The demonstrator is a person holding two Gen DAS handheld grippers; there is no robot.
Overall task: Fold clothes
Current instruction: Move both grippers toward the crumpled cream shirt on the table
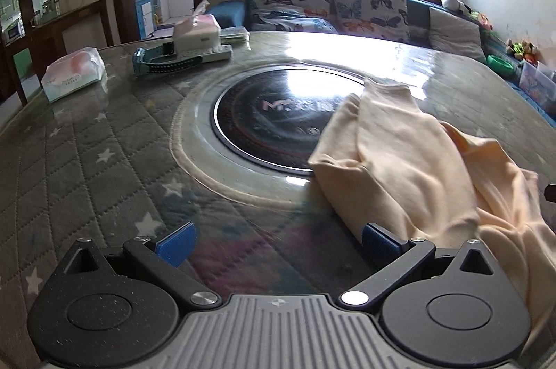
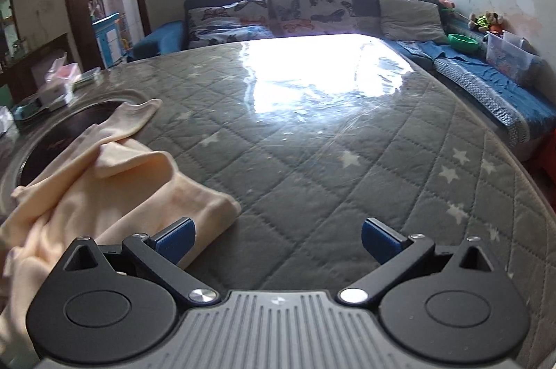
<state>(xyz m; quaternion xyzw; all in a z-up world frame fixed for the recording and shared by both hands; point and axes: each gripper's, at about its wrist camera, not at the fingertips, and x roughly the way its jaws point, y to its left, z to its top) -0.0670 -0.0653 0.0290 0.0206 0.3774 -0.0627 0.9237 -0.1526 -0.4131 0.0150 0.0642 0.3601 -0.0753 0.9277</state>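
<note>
A pale peach garment lies crumpled on the round table, partly over the black central disc. My left gripper is open, with the garment just right of its right blue pad and nothing between the fingers. In the right wrist view the same garment lies to the left, one sleeve stretched toward the disc. My right gripper is open over bare tabletop, its left pad at the garment's near edge.
The table has a grey quilted star cover under clear plastic. At its far left sit a tissue pack, a tissue box and a teal tool. A sofa with butterfly cushions curves behind.
</note>
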